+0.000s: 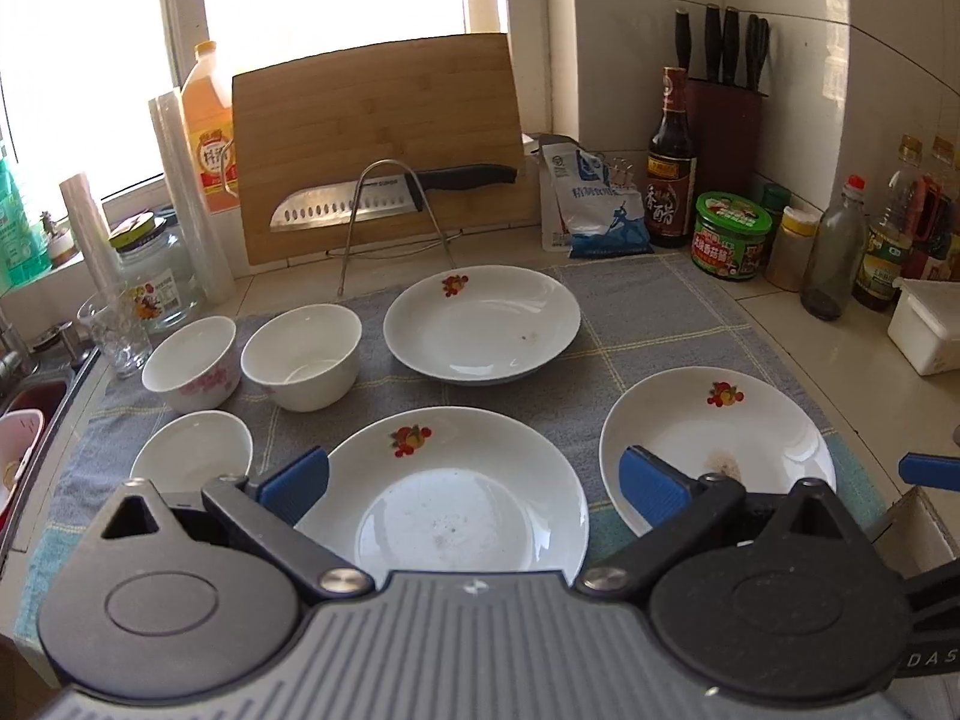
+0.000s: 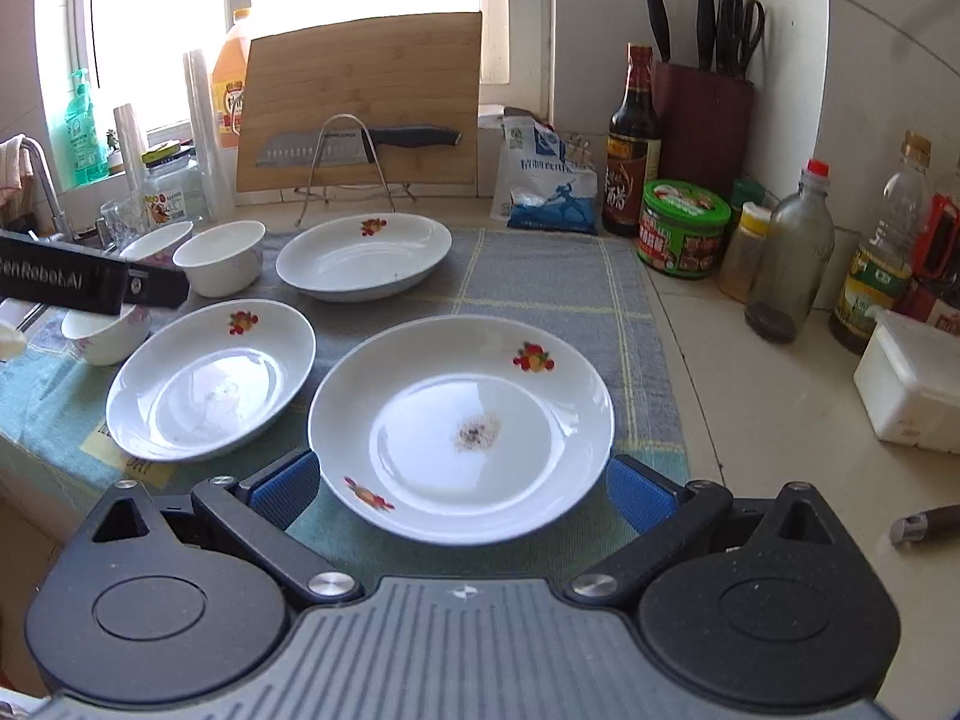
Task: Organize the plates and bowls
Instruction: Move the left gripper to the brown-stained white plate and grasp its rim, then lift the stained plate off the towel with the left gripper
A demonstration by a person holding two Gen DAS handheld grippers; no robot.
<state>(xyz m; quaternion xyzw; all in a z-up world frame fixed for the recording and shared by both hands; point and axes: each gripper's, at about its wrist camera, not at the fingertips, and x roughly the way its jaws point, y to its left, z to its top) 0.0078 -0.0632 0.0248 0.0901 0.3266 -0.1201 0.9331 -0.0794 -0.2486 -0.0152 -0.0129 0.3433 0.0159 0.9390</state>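
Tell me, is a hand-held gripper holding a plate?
No. The left hand-held gripper and right hand-held gripper are both open, holding nothing. All plates lie on the cloth.

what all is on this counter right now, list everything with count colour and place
plates: three, white with fruit print, on the grey cloth
bowls: three, white, left part of the cloth
cloth: one, grey checked, under the dishes
cutting board: one, bamboo, leaning at the window
knife: one, black handle, on the wire rack before the board
knife block: one, dark red, back corner
salt bag: one, white and blue, beside the board
green-lidded jar: one, right of the dark bottle
left gripper: open, over the near plate
right gripper: open, around the right plate
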